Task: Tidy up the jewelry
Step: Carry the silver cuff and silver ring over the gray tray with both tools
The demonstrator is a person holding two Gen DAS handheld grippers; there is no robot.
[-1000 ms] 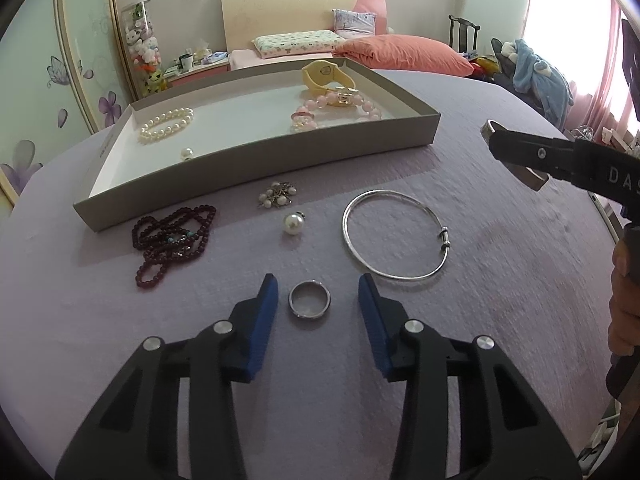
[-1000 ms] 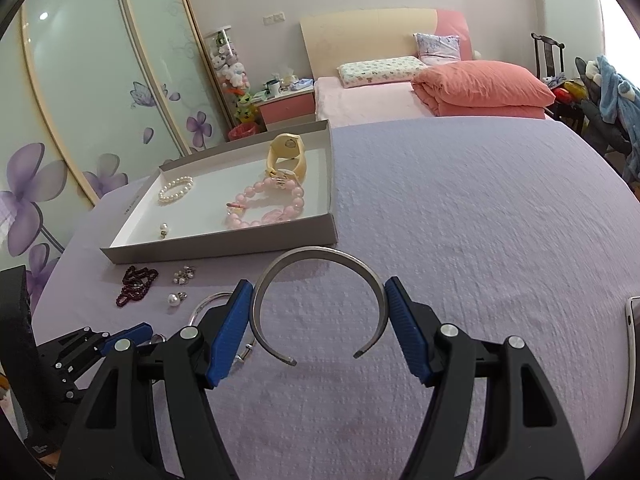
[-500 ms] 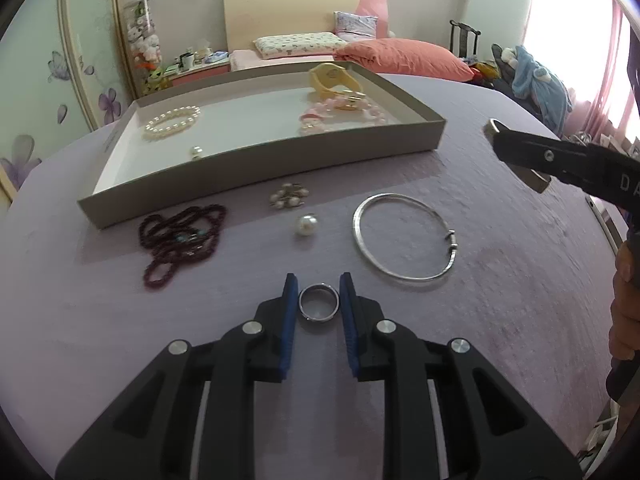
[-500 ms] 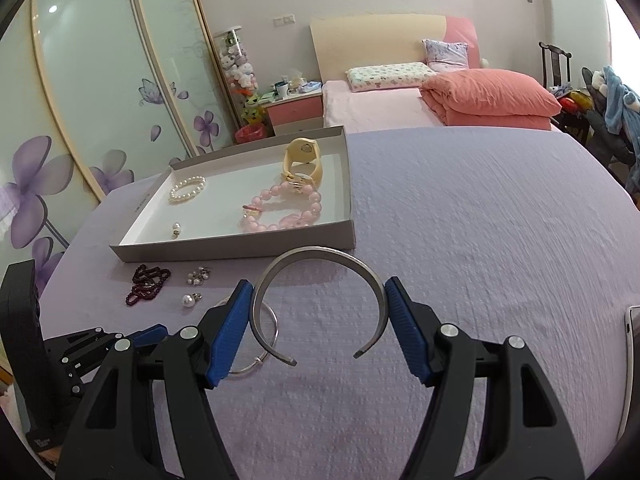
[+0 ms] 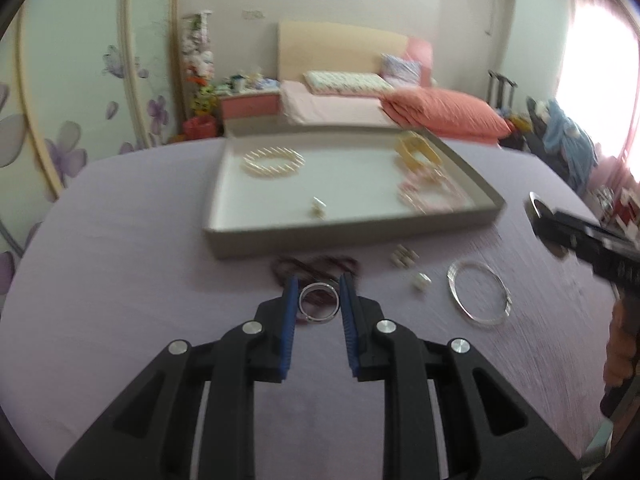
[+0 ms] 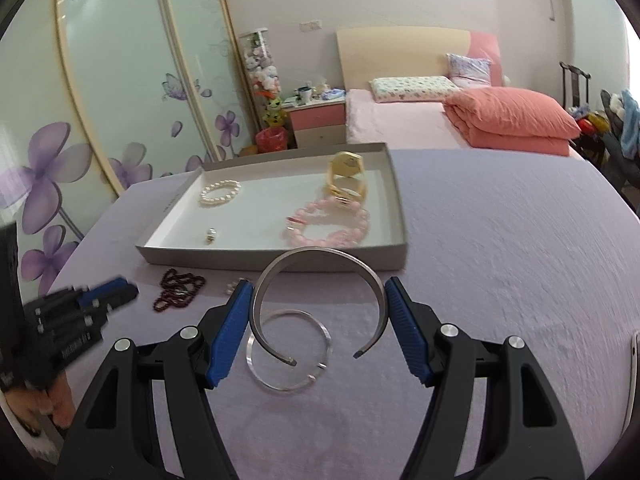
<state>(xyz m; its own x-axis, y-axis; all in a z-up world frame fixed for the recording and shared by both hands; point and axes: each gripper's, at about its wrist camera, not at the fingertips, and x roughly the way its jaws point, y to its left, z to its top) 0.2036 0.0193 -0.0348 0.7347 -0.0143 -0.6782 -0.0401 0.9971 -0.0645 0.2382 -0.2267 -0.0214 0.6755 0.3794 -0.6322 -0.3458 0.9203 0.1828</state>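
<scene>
My left gripper (image 5: 319, 294) is shut on a silver ring (image 5: 319, 308) and holds it above the purple cloth, in front of the grey tray (image 5: 352, 236). My right gripper (image 6: 319, 294) is shut on an open silver cuff bangle (image 6: 320, 256) and holds it above a thin silver bangle (image 6: 290, 350) lying on the cloth. The tray (image 6: 276, 258) holds a pearl bracelet (image 6: 220, 193), a yellow watch (image 6: 347, 178), a pink bead bracelet (image 6: 332, 226) and a small pearl piece (image 6: 211, 235).
On the cloth before the tray lie a dark red bead strand (image 6: 178, 286), a small pearl cluster (image 5: 405, 257), a single pearl (image 5: 422, 280) and the thin bangle (image 5: 478, 296). A bed with an orange quilt (image 6: 516, 118) stands behind the table.
My left gripper has lifted the silver ring off the cloth and swung left toward the tray. The right gripper still holds the cuff, now over the thin bangle.
</scene>
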